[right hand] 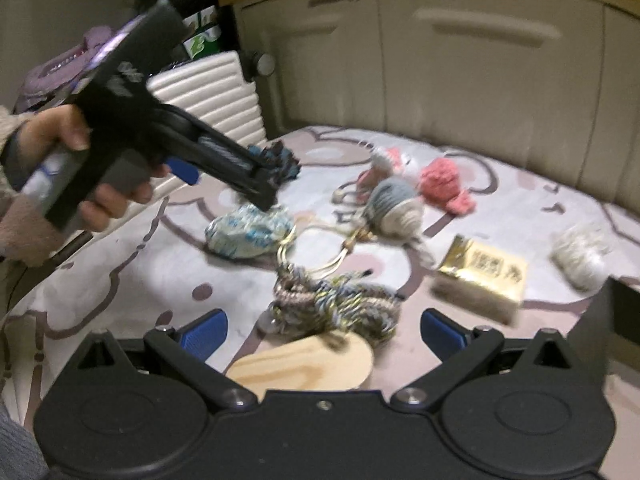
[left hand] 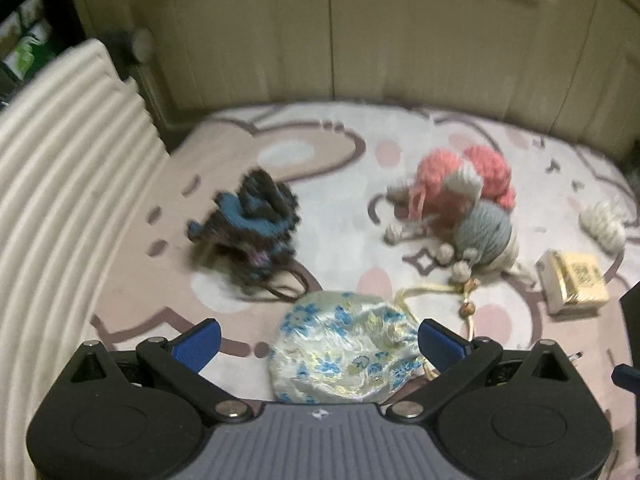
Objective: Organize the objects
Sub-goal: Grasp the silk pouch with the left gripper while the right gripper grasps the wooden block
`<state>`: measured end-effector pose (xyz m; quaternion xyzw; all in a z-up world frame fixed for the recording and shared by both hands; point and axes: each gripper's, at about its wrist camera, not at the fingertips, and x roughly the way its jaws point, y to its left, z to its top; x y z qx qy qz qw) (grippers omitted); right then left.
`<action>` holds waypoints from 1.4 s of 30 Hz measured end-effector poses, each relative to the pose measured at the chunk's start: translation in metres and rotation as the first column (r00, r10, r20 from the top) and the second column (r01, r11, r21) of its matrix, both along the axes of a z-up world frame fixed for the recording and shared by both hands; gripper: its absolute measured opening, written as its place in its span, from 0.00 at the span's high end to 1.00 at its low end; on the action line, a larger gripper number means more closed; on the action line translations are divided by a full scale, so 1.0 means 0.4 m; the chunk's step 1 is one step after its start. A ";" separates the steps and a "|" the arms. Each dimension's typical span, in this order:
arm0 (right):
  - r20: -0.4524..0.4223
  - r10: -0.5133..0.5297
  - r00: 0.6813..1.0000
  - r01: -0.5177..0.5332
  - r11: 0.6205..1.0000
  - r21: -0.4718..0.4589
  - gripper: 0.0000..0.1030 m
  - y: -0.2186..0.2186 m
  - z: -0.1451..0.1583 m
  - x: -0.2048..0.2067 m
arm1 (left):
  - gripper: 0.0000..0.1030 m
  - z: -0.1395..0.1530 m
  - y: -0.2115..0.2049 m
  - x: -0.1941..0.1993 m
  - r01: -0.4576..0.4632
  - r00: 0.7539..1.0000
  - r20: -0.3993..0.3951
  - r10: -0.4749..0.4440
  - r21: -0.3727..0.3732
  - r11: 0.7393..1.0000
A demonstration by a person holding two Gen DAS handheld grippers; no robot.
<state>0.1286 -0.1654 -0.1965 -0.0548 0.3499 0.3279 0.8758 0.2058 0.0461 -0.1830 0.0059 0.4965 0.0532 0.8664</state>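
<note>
My left gripper is open, its jaws standing on either side of a blue-flowered satin pouch on the patterned mat. The pouch also shows in the right wrist view, with the left gripper just above it. My right gripper is open and empty above a braided cord bundle and a light wooden oval piece. A dark knitted pouch, a pink and grey yarn toy and a gold box lie farther out.
A white ribbed cushion stands at the left edge. Cream cabinet doors close the back. A pale fluffy ball lies at the far right. The gold box and yarn toy lie ahead of the right gripper.
</note>
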 end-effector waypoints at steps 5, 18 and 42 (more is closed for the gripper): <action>-0.051 0.049 0.998 -0.048 0.999 0.016 0.00 0.012 -0.033 0.013 | 0.00 -0.061 -0.003 0.027 0.015 0.998 -0.062 -0.019 -0.057 0.998; -0.172 0.142 0.975 -0.142 0.990 0.014 0.00 0.016 -0.043 -0.027 | 0.00 -0.120 -0.005 0.047 -0.009 0.995 -0.105 0.001 -0.075 0.997; -0.126 0.004 0.992 -0.024 0.987 -0.157 0.03 0.098 -0.073 -0.061 | 0.00 -0.124 -0.023 0.023 -0.085 0.991 -0.112 0.078 -0.059 0.995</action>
